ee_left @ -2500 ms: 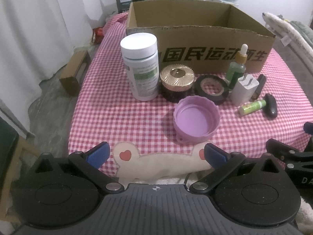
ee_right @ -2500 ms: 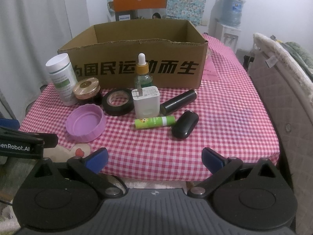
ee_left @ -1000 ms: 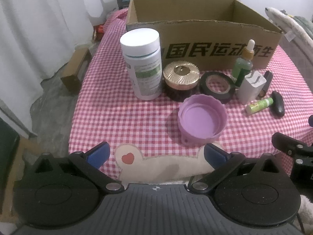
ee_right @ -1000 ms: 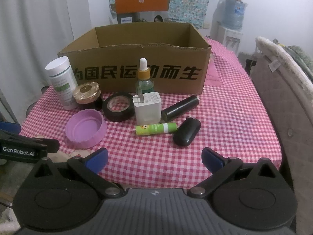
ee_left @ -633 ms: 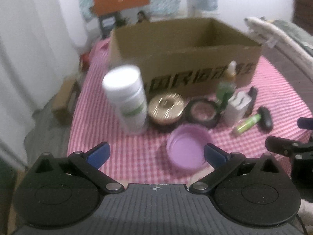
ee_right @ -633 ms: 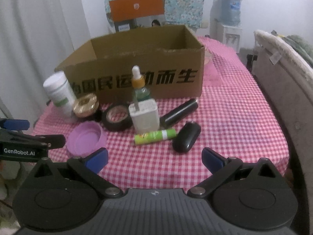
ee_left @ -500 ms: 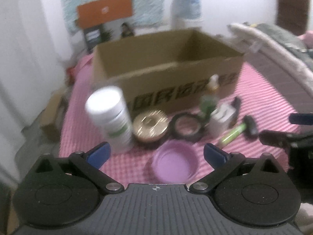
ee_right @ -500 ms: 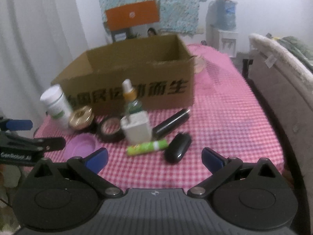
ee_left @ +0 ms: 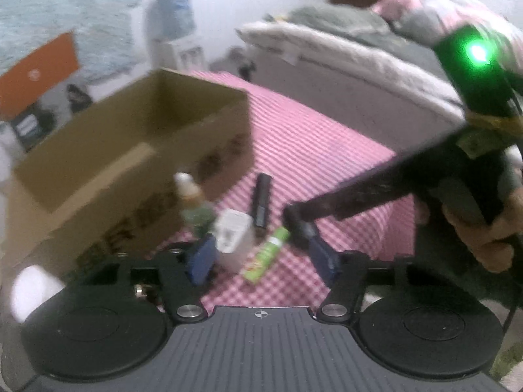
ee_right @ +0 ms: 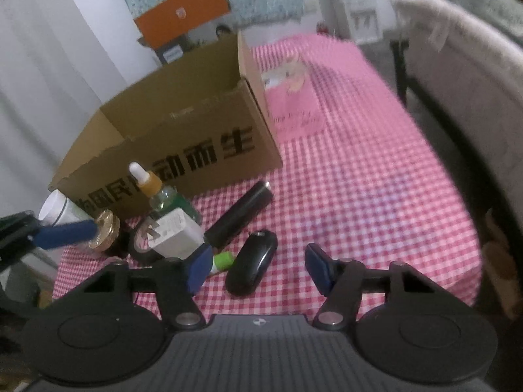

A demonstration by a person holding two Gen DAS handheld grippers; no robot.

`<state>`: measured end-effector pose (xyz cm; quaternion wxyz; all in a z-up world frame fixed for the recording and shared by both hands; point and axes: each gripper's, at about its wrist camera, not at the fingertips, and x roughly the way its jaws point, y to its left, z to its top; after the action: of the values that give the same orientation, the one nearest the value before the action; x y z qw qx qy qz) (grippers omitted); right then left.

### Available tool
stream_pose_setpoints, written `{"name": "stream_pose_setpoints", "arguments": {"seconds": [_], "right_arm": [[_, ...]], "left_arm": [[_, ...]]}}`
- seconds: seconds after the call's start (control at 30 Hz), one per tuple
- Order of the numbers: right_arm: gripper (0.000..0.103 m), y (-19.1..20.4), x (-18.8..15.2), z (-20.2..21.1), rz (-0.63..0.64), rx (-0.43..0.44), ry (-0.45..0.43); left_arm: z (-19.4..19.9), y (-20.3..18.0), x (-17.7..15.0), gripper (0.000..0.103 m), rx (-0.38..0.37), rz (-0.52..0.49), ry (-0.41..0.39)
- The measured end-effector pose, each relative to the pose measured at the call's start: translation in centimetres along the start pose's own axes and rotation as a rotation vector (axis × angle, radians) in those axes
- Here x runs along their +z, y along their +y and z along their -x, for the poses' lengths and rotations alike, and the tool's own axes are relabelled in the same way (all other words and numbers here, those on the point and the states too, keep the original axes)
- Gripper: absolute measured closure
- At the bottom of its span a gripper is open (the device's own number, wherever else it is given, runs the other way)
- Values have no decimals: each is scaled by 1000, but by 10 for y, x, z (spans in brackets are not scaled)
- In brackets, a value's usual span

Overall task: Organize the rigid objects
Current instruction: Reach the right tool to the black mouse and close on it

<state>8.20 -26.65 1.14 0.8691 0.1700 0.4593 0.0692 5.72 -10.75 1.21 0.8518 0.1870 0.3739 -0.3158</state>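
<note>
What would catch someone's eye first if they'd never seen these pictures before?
Probably the big open cardboard box with bold black lettering, standing at the back left of the pink checked tablecloth. In front of it huddles a clutter of small things: a green dropper bottle, a white charger, a black tube. In the left wrist view, a bright green light glows on the right gripper's body.

Between my right tongs (ee_right: 256, 263) lies the mouse (ee_right: 251, 269); the tube (ee_right: 240, 217) lies just beyond, the box (ee_right: 183, 130) further behind, charger (ee_right: 175, 233) left.
</note>
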Motion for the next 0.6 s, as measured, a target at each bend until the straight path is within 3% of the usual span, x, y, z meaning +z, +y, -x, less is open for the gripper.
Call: {"name": "stream_pose_setpoints", "arguments": {"seconds": [0.07,0.13,0.3,0.43,0.6], "right_arm": [[48,-2,1,-10,-11,20,30],[54,-5,2,-17,-24,32,54],[69,-17,4,-30,-72,80,99],[72,-24,6,-32,-88,113,107],[75,-31,6,-35,-123,173,130]], "left_arm": [[-7,-3,1,47,-33,-22,28],[-19,-6,2,59,-64,-26,66],[-41,-6,8,65,-126,15,131],[-61,-6,12,69,-159,55,187],[-76,-9,15,69,-143,65,214]]}}
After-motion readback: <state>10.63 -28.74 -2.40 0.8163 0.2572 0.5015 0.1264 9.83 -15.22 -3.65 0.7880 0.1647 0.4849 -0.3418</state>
